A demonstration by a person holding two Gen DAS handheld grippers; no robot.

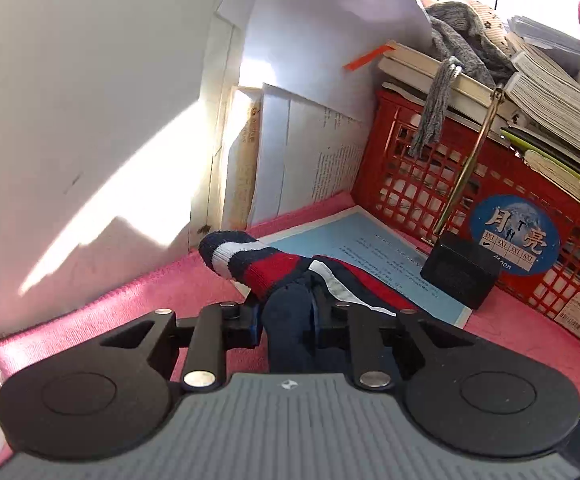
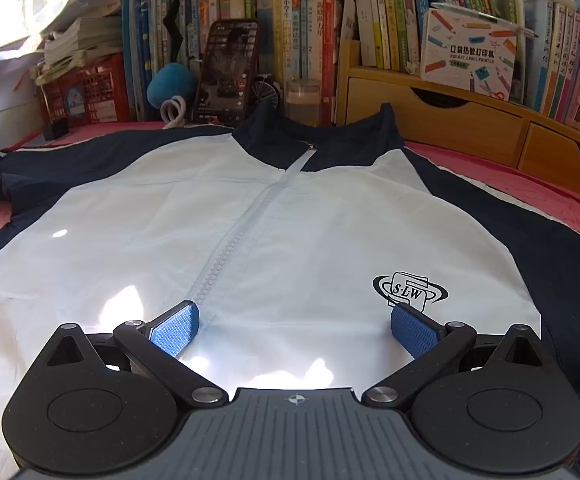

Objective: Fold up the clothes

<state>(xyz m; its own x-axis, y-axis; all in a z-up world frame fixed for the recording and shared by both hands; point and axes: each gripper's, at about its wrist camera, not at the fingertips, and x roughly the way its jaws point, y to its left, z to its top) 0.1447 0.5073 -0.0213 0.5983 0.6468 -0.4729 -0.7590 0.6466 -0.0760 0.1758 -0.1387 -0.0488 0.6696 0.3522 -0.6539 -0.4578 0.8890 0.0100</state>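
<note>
While the left gripper [image 1: 286,316] stands with its jaws clamped on the navy sleeve [image 1: 286,320] low in the left wrist view, the striped cuff [image 1: 242,260] of that sleeve projects toward 11 o'clock over the pink cover [image 1: 162,292]. Beyond it lie a blue sheet [image 1: 369,252] and a small black box [image 1: 459,274] at 2 o'clock, in front of a red crate [image 1: 429,184] stacked with books. Right wrist view: the right gripper [image 2: 295,330] has its jaws wide apart, blue pads [image 2: 176,330] low over the white front panel of the jacket [image 2: 250,220], which lies spread flat and zipped; whether the pads touch the cloth cannot be told. Farther back, at 12 o'clock, a phone [image 2: 226,70] leans against a bookshelf. Judged step: folding the sleeve across the body. Good practice would be to carry the cuff toward the zipper [image 2: 242,232] with the cloth taut, steady the front panel with the free gripper, and set the sleeve down flat, without wrinkles.
</note>
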